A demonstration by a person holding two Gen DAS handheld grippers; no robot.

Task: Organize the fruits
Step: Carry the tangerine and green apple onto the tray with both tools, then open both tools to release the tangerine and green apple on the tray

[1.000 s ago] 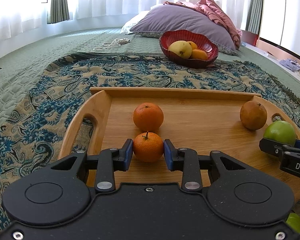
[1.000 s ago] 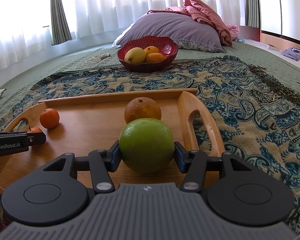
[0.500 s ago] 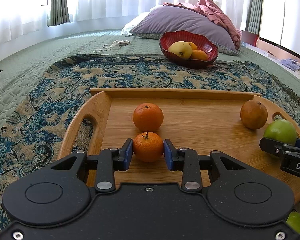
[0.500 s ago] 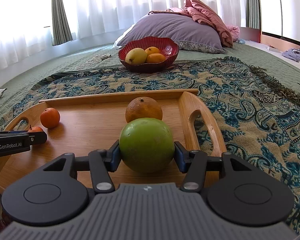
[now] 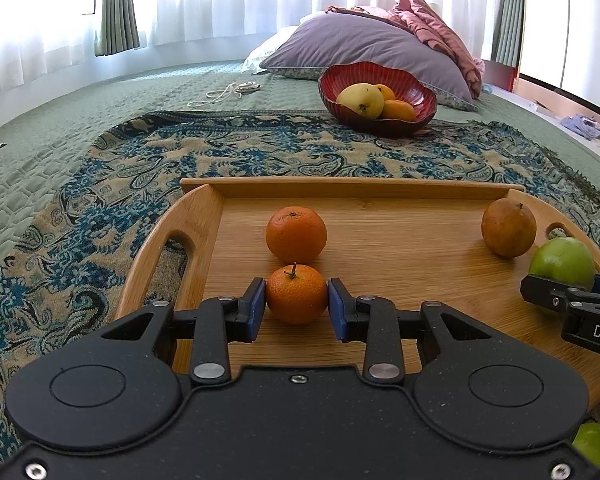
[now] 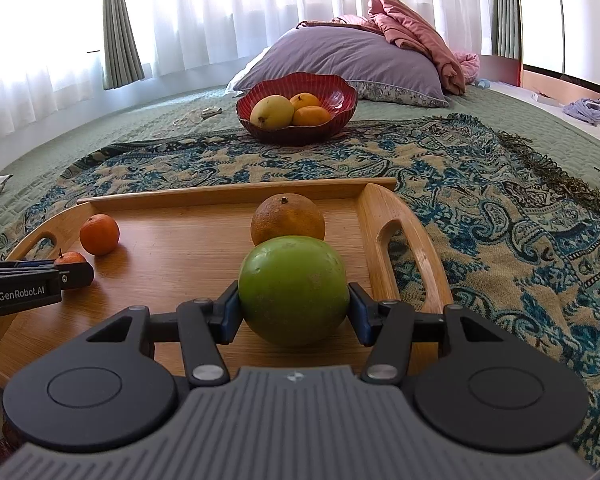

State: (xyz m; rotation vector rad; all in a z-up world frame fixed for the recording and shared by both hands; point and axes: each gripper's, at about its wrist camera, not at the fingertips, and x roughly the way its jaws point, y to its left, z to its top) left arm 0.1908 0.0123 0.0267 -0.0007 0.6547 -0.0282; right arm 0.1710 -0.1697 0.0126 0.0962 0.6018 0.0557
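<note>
nothing has shifted: my left gripper point(image 5: 296, 303) still clamps the small orange point(image 5: 296, 294), right gripper point(image 6: 294, 307) still clamps the green fruit point(image 6: 293, 289).

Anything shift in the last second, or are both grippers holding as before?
Nothing visibly changed. The left gripper still clamps the small mandarin, the right gripper the green fruit; the other fruit on the tray stays put.

The green quilted bed point(image 5: 80, 128) carries a blue paisley fringed blanket point(image 5: 260, 152), a purple pillow point(image 5: 364, 48) and a white cord point(image 5: 220, 94).
</note>
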